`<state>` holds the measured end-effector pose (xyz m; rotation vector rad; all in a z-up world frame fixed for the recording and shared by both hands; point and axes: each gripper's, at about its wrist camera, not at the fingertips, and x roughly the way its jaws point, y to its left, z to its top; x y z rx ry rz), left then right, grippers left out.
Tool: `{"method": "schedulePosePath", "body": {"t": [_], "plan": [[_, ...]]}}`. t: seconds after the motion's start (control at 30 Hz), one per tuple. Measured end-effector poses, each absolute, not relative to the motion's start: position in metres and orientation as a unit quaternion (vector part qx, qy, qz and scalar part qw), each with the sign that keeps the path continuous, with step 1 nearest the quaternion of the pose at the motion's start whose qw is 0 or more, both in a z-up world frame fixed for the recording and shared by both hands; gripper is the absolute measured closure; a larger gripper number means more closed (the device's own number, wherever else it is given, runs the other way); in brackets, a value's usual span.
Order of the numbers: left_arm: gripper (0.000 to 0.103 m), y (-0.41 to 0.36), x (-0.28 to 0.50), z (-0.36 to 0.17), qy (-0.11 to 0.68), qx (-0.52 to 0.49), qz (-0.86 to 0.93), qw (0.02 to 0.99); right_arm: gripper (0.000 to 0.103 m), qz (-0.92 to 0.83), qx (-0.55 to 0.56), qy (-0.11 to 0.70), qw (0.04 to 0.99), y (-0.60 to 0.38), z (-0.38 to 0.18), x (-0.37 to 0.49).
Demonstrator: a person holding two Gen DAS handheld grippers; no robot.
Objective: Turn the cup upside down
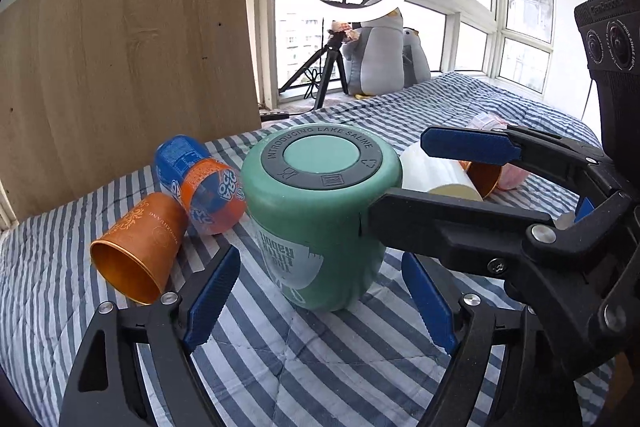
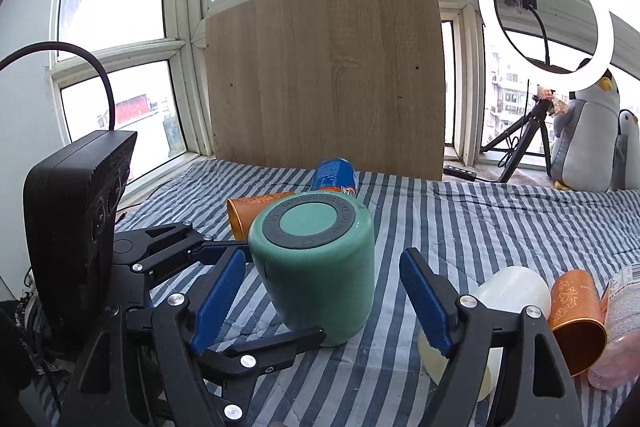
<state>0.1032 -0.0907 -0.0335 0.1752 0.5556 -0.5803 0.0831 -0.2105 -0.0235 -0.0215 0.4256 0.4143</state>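
A green cup (image 1: 320, 223) stands upside down on the striped bedspread, its grey-ringed base facing up. It also shows in the right wrist view (image 2: 318, 267). My left gripper (image 1: 322, 295) is open, its blue pads on either side of the cup's lower part and apart from it. My right gripper (image 2: 322, 291) is open too, its pads flanking the cup without touching. In the left wrist view the right gripper (image 1: 432, 183) reaches in from the right, wide open around the cup's upper part.
An orange cup (image 1: 136, 251) and a blue-orange cup (image 1: 204, 183) lie on their sides left of the green cup. A white cup (image 2: 496, 311), another orange cup (image 2: 576, 323) and a pink bottle (image 2: 618, 339) lie to the right. A wooden board (image 2: 324, 75) stands behind.
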Motion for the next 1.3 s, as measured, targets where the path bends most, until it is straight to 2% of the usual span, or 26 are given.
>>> {"method": "schedulePosePath", "body": {"t": [0.3,0.43,0.6,0.87,1.3], "plan": [[0.015,-0.058,0.058,-0.01,0.234,0.061,-0.244,0.939,0.02,0.161,0.01,0.16,0.974,-0.232,-0.012,0.037],[0.005,-0.039,0.022,0.005,0.185,0.037,-0.203,0.961,0.017,0.129,-0.007,0.126,0.984,-0.232,-0.009,0.006],[0.0,-0.017,-0.029,0.017,0.121,0.001,-0.165,0.979,0.016,0.088,-0.023,0.08,0.993,-0.227,-0.01,-0.032],[0.0,-0.012,-0.071,-0.005,0.05,0.017,-0.073,0.996,0.015,0.049,-0.018,0.053,0.997,-0.229,-0.022,-0.054],[0.0,0.002,-0.078,-0.02,0.038,-0.019,-0.042,0.998,0.013,0.013,-0.001,0.02,1.0,-0.239,-0.035,-0.063]]}}
